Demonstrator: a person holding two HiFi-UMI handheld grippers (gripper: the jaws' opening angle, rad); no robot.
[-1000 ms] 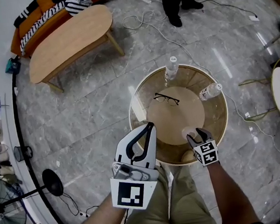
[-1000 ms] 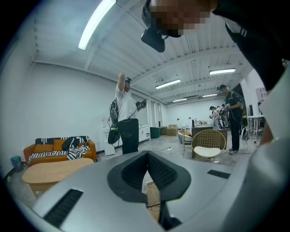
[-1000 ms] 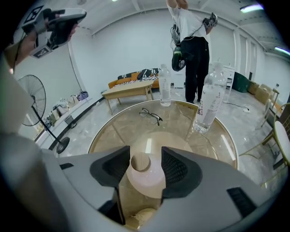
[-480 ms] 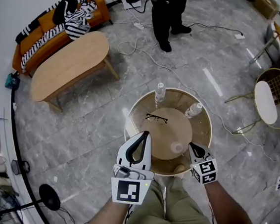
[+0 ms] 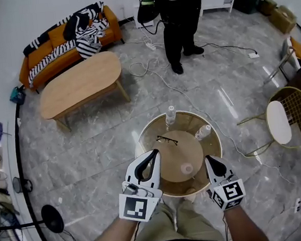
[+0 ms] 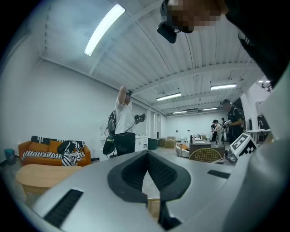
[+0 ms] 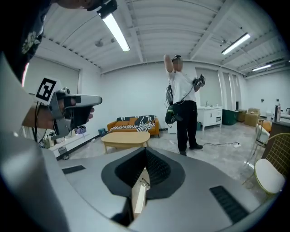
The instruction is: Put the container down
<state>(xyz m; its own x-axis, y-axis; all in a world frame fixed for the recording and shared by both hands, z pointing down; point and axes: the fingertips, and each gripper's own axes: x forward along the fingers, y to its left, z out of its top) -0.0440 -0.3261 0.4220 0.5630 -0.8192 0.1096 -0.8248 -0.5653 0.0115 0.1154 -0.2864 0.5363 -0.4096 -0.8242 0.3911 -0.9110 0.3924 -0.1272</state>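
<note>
Container down on round table; both grippers closed and empty.
The left gripper (image 5: 154, 154) (image 6: 146, 154) was held above the near edge of the round table (image 5: 178, 152), jaws clenched together on nothing. The container (image 5: 186, 168) stood on the table's wooden centre, between the two grippers and clear of both, with glasses (image 5: 167, 139) beyond it. The right gripper (image 5: 208, 159) (image 7: 145, 150) was likewise clenched on nothing.
</note>
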